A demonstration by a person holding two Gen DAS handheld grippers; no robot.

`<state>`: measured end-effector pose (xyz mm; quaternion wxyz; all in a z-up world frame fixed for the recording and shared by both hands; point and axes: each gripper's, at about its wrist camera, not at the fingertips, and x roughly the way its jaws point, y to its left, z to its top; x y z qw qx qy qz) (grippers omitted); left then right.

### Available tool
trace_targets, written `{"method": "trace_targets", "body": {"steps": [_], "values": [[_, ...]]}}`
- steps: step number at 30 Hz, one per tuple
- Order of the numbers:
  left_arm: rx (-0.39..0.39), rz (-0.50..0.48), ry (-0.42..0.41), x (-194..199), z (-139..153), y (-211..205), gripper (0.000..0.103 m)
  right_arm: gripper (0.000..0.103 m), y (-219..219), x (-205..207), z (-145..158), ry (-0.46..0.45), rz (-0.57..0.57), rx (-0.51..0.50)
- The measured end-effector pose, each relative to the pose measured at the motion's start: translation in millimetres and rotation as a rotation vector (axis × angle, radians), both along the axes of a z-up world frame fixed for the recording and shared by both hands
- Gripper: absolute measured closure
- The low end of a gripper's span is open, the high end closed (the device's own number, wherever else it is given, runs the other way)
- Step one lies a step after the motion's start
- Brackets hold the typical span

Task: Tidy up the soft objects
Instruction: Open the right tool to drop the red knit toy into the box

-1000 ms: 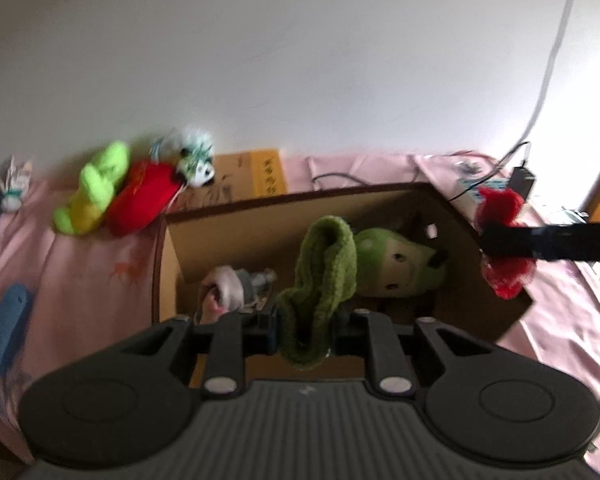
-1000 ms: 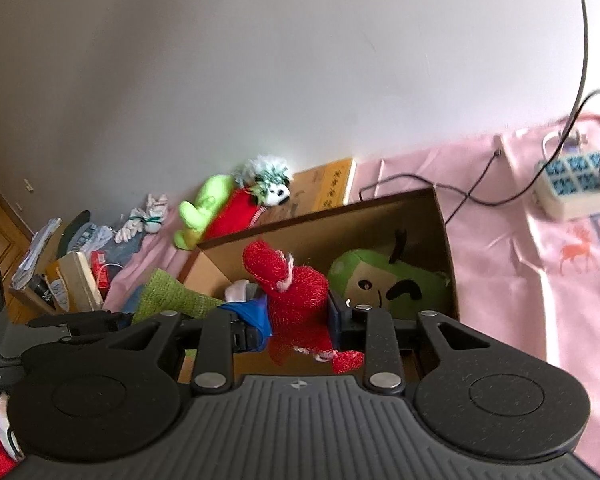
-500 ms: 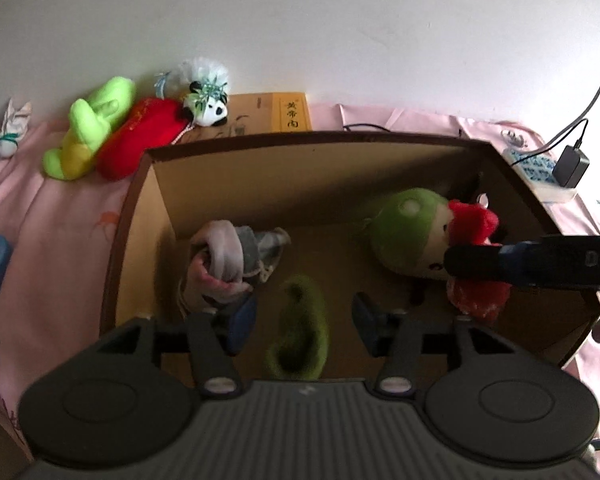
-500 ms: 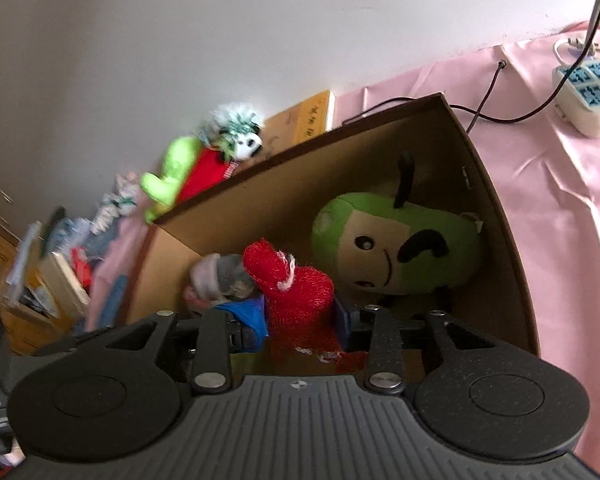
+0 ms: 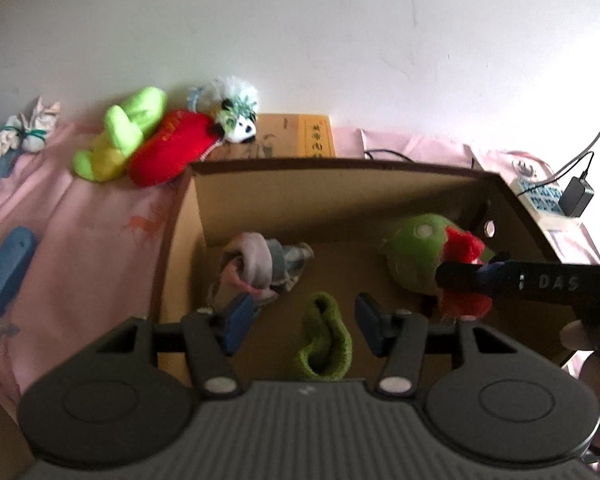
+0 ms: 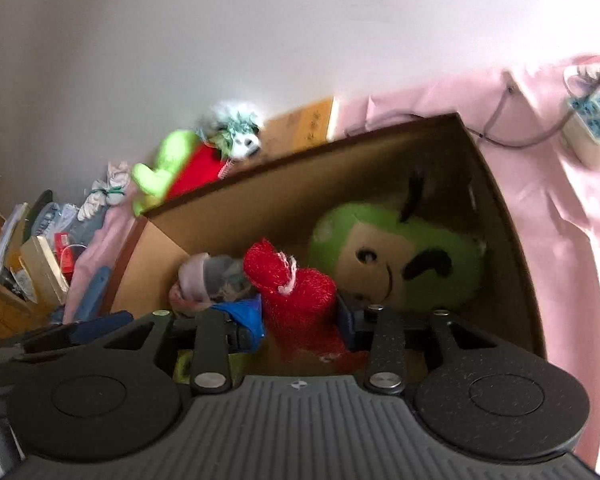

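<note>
A brown cardboard box [image 5: 300, 196] sits on the pink cloth. On its floor lie a green knitted sock [image 5: 326, 340], a pink-grey bundle [image 5: 260, 264] and a big green plush [image 5: 416, 252]. My left gripper [image 5: 306, 320] hangs open above the green sock, not touching it. In the right wrist view my right gripper [image 6: 300, 320] is shut on a red fuzzy sock [image 6: 296, 292], inside the box [image 6: 500, 220] next to the green plush [image 6: 400, 264]. The left wrist view shows that red sock [image 5: 464, 252] held by the right gripper's black fingers [image 5: 476, 276].
Behind the box by the wall lie a lime plush [image 5: 120, 136], a red plush [image 5: 172, 148] and a small panda toy [image 5: 236, 120]. A blue object [image 5: 4, 272] lies on the cloth at left. A power strip [image 5: 544, 196] with a charger sits at right.
My left gripper opened and dropped the green sock onto the box floor, then drew back a little. The right gripper moved the red sock down into the box beside the green plush.
</note>
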<state>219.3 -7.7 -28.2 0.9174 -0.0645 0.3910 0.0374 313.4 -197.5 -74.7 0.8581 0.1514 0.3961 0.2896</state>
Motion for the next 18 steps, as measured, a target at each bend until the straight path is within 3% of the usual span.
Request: {"method": "trace_targets", "body": {"steps": [1, 2, 3, 4, 6, 8, 9, 10, 11, 13, 14, 16, 18], "values": [[-0.003, 0.003, -0.006, -2.3, 2.4, 0.0, 0.046, 0.082, -2.2, 1.6, -1.1, 0.040, 0.014, 0.037], [-0.007, 0.006, -0.012, -5.4, 4.4, 0.2, 0.046, 0.082, -0.3, 0.2, -0.2, 0.036, 0.002, 0.002], [-0.012, 0.008, -0.017, -8.6, 6.4, 0.1, 0.046, 0.080, 4.8, -5.2, 3.8, -0.026, -0.028, -0.099], [-0.013, 0.011, -0.019, -10.4, 8.0, -0.3, 0.046, 0.080, 6.6, -7.6, 6.0, -0.056, -0.037, -0.114], [-0.006, 0.014, -0.028, -16.4, 11.3, -1.9, 0.046, 0.082, -2.8, -3.9, 3.4, 0.027, 0.008, 0.009], [0.005, 0.014, -0.039, -22.7, 14.7, -3.8, 0.046, 0.079, 7.5, -12.3, 9.1, -0.078, -0.033, -0.164], [0.008, 0.015, -0.041, -25.6, 15.9, -4.6, 0.045, 0.079, 2.7, -14.2, 10.3, -0.083, -0.037, -0.132], [0.008, 0.017, -0.044, -28.6, 16.9, -5.0, 0.045, 0.080, -7.0, -8.7, 6.4, 0.014, -0.004, 0.010], [0.006, 0.017, -0.047, -31.8, 18.0, -4.7, 0.045, 0.082, -11.7, -5.6, 2.9, 0.081, -0.001, 0.058], [-0.002, 0.024, -0.048, -36.4, 19.4, -3.9, 0.045, 0.079, -0.9, -17.7, 9.9, -0.068, -0.076, -0.181], [-0.006, 0.028, -0.046, -39.1, 20.1, -3.8, 0.045, 0.079, -4.2, -19.4, 10.0, -0.072, -0.075, -0.164], [-0.013, 0.029, -0.051, -44.8, 21.8, -3.7, 0.045, 0.081, -16.8, -13.1, 3.7, 0.083, -0.031, 0.000], [-0.013, 0.031, -0.057, -50.9, 23.9, -3.6, 0.045, 0.078, -14.7, -23.9, 11.1, -0.028, -0.082, -0.132]]}}
